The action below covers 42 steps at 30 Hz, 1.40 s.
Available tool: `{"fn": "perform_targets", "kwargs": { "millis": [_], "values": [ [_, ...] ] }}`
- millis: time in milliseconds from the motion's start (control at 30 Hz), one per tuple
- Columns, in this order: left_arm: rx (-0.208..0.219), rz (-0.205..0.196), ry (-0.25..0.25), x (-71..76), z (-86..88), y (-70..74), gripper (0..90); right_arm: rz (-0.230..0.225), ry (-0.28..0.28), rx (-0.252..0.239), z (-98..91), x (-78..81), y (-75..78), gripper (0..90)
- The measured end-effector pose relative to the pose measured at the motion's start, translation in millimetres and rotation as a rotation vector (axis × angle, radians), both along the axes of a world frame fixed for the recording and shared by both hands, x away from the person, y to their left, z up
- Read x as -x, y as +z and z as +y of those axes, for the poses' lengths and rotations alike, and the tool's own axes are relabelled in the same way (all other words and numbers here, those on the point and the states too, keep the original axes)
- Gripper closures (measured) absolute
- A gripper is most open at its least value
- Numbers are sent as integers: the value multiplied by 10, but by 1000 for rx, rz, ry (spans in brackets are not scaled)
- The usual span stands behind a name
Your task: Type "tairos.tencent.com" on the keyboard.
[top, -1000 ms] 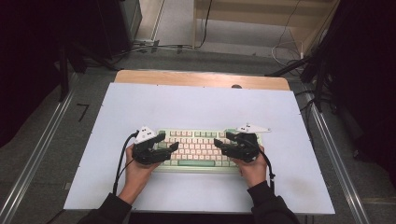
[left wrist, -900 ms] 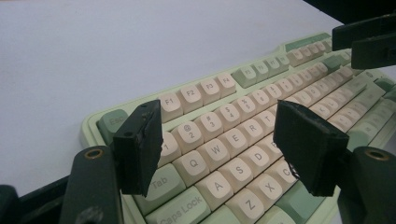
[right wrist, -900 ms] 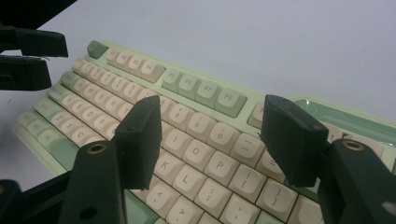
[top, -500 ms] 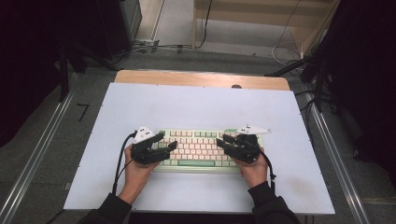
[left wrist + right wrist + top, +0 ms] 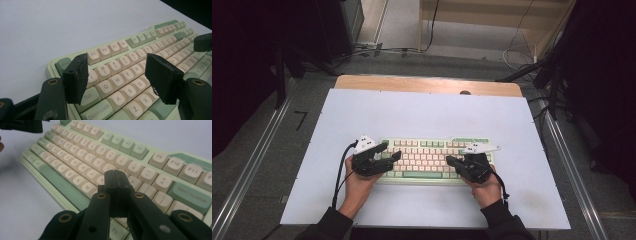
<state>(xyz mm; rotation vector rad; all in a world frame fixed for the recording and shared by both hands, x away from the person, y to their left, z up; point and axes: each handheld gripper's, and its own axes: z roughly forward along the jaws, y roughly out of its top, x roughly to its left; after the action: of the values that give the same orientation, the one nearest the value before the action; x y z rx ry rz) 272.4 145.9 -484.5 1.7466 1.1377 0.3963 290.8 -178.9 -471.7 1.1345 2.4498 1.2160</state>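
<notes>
The keyboard (image 5: 436,160) lies on the worktop (image 5: 427,115). Over its left end the left gripper (image 5: 393,152) waits, fingers apart; over its right half the right gripper (image 5: 115,177) has just pinched together, empty, likely for pressing single keys.

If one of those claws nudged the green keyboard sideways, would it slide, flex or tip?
The keyboard looks like a rigid plastic slab lying flat, so it would probably slide as one piece without flexing. The table surface looks smooth, so it may slip easily. Low and wide, it seems unlikely to tip; its keys would likely give.
</notes>
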Motion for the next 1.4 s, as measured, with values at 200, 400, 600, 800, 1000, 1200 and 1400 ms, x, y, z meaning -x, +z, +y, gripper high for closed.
{"fn": "perform_targets", "kwargs": {
  "millis": [200, 400, 600, 800, 1000, 1200, 1400],
  "values": [
    [1, 5, -3, -3, -2, -4, 364, 25, 12, 25, 37, 6, -54, 874],
    [3, 6, -4, -2, -2, -5, 366, 38, 10, 36, 46, 6, -81, 874],
    [2, 9, -7, 2, -9, -10, 368, 59, 22, 69, 64, -5, -133, 874],
    [5, 11, -6, -2, -11, -12, 368, 7, 1, -6, -31, 14, -26, 766],
    [15, 17, -17, 0, -47, -14, 368, -5, -58, -52, -93, -34, -21, 439],
    [25, 21, -26, -8, -76, -10, 368, 5, -92, -71, -129, -80, -33, 345],
    [29, 21, -32, -24, -99, -4, 366, 5, -102, -82, -143, -84, -24, 337]
  ]
}}
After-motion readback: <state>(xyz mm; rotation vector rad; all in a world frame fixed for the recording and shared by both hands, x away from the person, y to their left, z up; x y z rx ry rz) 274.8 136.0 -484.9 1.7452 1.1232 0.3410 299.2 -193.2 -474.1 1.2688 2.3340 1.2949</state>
